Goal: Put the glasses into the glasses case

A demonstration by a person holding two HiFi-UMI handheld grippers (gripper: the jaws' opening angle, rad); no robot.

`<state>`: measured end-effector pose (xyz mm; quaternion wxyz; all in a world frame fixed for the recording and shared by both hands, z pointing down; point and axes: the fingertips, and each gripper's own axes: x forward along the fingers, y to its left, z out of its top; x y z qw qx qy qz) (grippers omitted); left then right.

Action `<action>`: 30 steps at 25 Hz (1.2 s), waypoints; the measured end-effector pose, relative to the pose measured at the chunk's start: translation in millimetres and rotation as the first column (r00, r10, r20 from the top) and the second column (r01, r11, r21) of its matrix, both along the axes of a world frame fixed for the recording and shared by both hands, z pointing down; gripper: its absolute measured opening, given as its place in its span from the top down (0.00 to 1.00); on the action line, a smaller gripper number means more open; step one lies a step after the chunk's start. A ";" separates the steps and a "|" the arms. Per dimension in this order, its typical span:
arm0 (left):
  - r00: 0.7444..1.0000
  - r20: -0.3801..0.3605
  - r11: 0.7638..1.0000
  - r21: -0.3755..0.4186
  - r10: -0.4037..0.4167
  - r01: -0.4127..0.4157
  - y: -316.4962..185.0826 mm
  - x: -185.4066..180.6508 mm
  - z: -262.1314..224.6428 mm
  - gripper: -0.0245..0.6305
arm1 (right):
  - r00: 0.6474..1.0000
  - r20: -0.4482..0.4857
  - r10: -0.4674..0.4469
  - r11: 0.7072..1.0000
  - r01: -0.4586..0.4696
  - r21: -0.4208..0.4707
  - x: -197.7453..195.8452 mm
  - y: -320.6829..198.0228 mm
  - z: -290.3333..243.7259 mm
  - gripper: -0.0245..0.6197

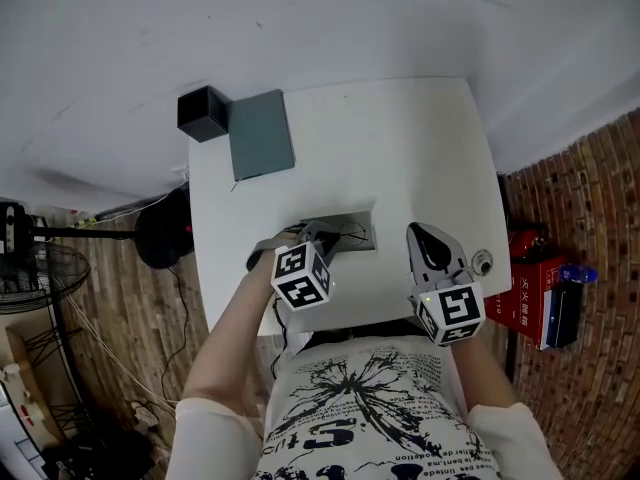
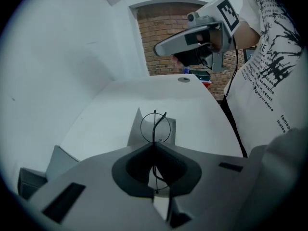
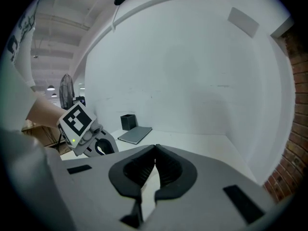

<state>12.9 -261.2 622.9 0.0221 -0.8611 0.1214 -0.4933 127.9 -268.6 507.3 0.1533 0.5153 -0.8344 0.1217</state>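
The surface [image 1: 420, 138] is shown white. The glasses [image 2: 155, 127] are rimmed in thin black, the glasses case [image 2: 134, 136] pale grey. A black box [image 1: 203, 113] and slate-grey notebook [image 1: 261, 134] are seen. Black-and-white square markers are borne by the left gripper [image 1: 325, 233] and right gripper [image 1: 418, 232].

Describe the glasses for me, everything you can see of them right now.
The glasses have a thin black wire frame with round clear lenses. One round rim shows just past the fingertips of the left gripper, whose jaws are shut on the frame. Part of a second rim shows lower down, between the jaws. A dark temple arm crosses the upper lens at a slant. The glasses are held over the open grey case on the white table. I can't tell whether they touch the case.
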 end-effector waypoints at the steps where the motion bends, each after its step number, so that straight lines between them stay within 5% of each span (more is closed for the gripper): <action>1: 1.000 0.002 1.000 -0.013 0.003 -0.003 -0.5 1.8 4.6 0.94 | 1.000 0.002 0.004 1.000 -0.004 -0.005 2.2 -0.8 2.0 0.94; 12: 0.990 0.116 0.993 -0.097 0.084 -0.073 2.2 14.3 37.6 0.94 | 0.999 0.014 0.031 0.999 -0.031 -0.035 19.7 -7.8 14.2 0.94; 21: 0.992 0.105 0.986 -0.159 0.072 -0.055 0.9 15.9 42.5 0.94 | 0.999 0.012 0.043 0.998 -0.043 -0.054 23.9 -12.9 20.7 0.94; 26: 0.983 0.157 0.985 -0.158 0.094 -0.069 3.0 9.4 46.2 0.93 | 0.999 0.004 0.043 0.998 -0.042 -0.056 25.6 -12.0 21.9 0.94; 30: 0.981 0.165 0.978 -0.197 0.104 -0.070 9.3 6.8 48.4 0.86 | 0.999 -0.002 0.053 0.997 -0.053 -0.057 27.4 -12.6 21.6 0.94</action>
